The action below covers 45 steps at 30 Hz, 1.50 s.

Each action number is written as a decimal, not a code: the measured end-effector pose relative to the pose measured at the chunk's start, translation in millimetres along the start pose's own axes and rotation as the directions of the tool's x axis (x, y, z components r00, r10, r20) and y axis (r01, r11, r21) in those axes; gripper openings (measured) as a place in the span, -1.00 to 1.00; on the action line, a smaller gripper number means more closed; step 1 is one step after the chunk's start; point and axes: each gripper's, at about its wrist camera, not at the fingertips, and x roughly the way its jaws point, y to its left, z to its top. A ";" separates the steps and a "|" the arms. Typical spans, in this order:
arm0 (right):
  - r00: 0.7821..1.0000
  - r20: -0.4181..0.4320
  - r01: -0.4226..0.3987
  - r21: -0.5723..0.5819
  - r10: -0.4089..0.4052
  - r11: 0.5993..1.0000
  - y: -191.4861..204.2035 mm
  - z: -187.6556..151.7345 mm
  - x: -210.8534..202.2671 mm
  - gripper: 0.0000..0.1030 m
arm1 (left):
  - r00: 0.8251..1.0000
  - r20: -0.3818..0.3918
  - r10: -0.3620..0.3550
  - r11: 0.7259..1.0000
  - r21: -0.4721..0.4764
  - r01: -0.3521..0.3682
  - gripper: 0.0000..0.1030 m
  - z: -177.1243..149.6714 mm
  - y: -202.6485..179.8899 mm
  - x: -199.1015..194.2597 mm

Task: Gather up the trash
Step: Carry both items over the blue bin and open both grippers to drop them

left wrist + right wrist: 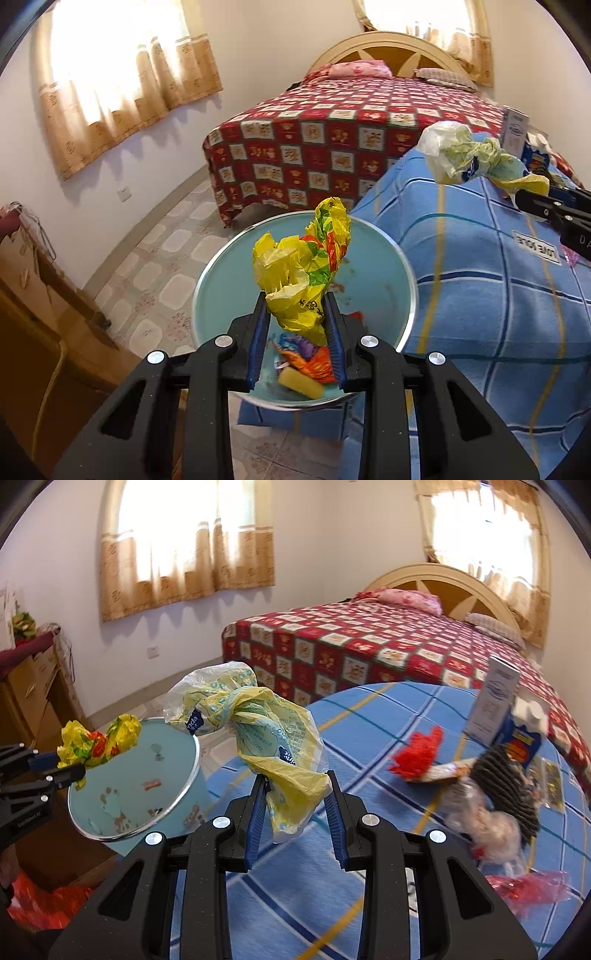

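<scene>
**Two wrappers head for the bin**

A crumpled yellow wrapper (303, 266) hangs directly over the pale-blue bin (391, 258), pinched between the fingers of the left gripper (297, 317), which are drawn in narrow around its lower end. Beside it, the right gripper (297, 797) carries a knotted pale-yellow plastic bag (251, 731) above the edge of the blue-checked tabletop (332, 886), just short of the bin's rim; its fingers stand slightly apart, the bag bunched between them and against the left pad.

The drop looks best done one hand at a time: let the left wrapper go first, since it is already centred, then bring the bag fully past the rim before releasing (light film tends to drift and cling).

Counted: two grippers, two pieces in the air, one bin with a few scraps already inside. Left on the tabletop are a red tuft (417, 753), a dark ridged wrapper (509, 786), a clear crinkled bag (487, 830), a red foil piece (528, 886) and two cartons (495, 701). One bed (369, 646) stands behind.
</scene>
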 end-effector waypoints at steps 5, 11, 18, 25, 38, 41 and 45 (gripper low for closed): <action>1.000 -0.011 -0.025 -0.038 0.024 0.999 20.7 2.7 11.4 -0.39 | 1.000 -0.004 0.023 1.000 -0.017 -0.023 -0.43 -3.6 16.0 -0.3; 0.999 -0.027 -0.040 -0.081 0.038 0.996 40.4 3.8 19.7 -0.39 | 0.999 -0.015 0.047 0.998 -0.036 -0.047 -0.43 -7.6 28.8 3.4; 0.998 -0.043 -0.050 -0.120 0.045 0.992 54.5 6.0 26.8 -0.39 | 0.997 -0.025 0.066 0.997 -0.044 -0.067 -0.43 -11.4 38.5 5.6; 0.997 -0.045 -0.061 -0.150 0.055 0.987 66.1 10.1 30.7 -0.39 | 0.997 -0.024 0.077 0.995 -0.058 -0.078 -0.43 -11.0 46.3 5.9; 0.997 -0.045 -0.069 -0.170 0.062 0.983 73.4 11.7 32.9 -0.38 | 0.996 -0.031 0.084 0.994 -0.069 -0.086 -0.43 -11.8 53.4 9.4; 0.997 -0.046 -0.071 -0.171 0.064 0.983 74.7 11.3 33.3 -0.37 | 0.996 -0.032 0.083 0.994 -0.067 -0.085 -0.43 -12.9 53.6 11.3; 0.997 -0.046 -0.073 -0.172 0.066 0.982 76.0 11.1 33.5 -0.37 | 0.996 -0.033 0.082 0.994 -0.066 -0.084 -0.43 -13.1 53.3 11.6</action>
